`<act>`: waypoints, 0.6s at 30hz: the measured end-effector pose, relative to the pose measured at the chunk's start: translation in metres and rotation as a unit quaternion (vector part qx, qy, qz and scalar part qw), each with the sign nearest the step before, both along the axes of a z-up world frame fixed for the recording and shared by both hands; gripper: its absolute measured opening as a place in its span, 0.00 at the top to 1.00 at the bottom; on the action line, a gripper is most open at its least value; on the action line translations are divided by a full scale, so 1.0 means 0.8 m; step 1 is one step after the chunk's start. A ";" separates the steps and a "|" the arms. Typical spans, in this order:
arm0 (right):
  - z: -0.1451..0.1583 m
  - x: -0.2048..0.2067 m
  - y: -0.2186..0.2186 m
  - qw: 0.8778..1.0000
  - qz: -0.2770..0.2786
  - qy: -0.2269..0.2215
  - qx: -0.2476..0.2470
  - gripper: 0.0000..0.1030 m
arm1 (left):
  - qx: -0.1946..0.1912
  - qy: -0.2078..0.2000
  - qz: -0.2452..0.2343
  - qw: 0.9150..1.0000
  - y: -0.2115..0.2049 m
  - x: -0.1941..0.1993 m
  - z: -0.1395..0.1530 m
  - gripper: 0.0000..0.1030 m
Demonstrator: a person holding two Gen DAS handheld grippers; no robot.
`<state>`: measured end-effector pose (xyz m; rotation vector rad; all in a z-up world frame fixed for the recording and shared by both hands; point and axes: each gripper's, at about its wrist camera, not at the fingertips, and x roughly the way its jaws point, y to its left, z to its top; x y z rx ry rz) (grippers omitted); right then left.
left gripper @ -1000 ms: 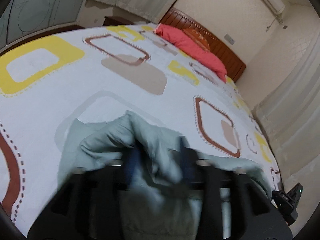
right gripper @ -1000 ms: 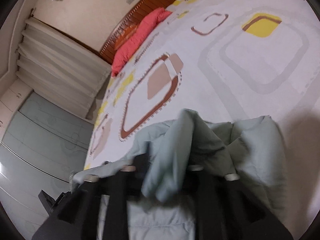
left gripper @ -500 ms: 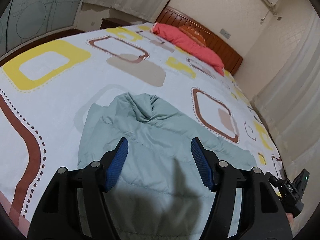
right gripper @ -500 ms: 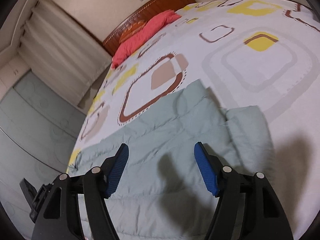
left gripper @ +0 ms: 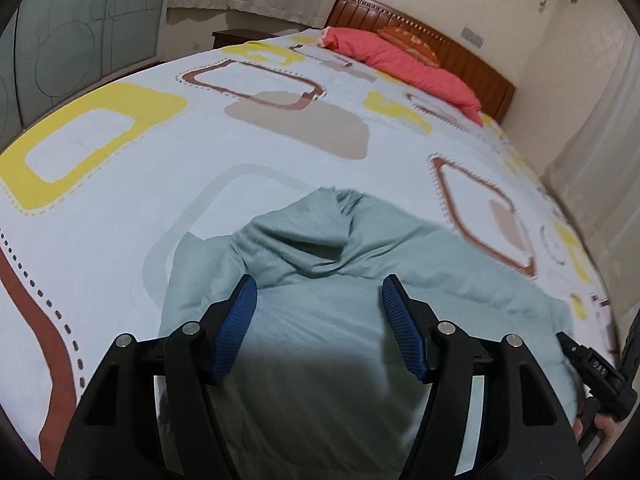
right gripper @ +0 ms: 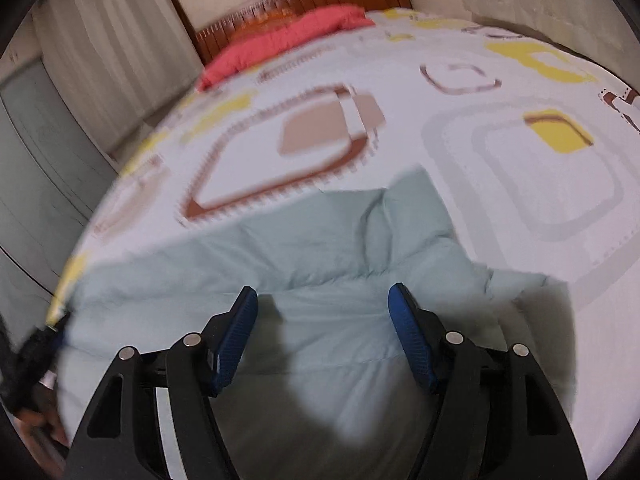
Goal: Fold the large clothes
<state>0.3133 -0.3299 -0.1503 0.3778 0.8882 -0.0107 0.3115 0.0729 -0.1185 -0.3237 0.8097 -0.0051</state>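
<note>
A pale green padded garment [left gripper: 320,340] lies spread on the patterned bed sheet [left gripper: 120,208], with a rumpled fold [left gripper: 336,232] at its far edge. My left gripper [left gripper: 319,282] hovers over the garment, open, with nothing between its blue pads [left gripper: 240,320]. In the right wrist view the same garment [right gripper: 328,248] lies mostly flat beneath my right gripper [right gripper: 324,290], which is also open and empty. The right gripper [left gripper: 592,368], held in a hand, shows at the left view's right edge. The left gripper [right gripper: 36,352] shows blurred at the right view's left edge.
A red pillow [left gripper: 400,64] lies against the wooden headboard [left gripper: 460,60] at the bed's far end. Curtains [left gripper: 592,128] hang along the right side, a glass-fronted wardrobe [left gripper: 80,40] stands at the left, and a dark nightstand [left gripper: 236,38] sits beyond the bed.
A second ago both grippers were shut on raised bunches of the green fabric. They have let go, the fabric has dropped flat on the bed, and both stand open above it.
</note>
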 end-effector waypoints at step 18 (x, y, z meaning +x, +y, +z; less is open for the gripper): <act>-0.001 -0.082 -0.042 0.997 -0.067 -0.001 -0.027 0.35 | -0.069 -0.006 0.029 0.997 0.031 -0.080 -0.003 0.37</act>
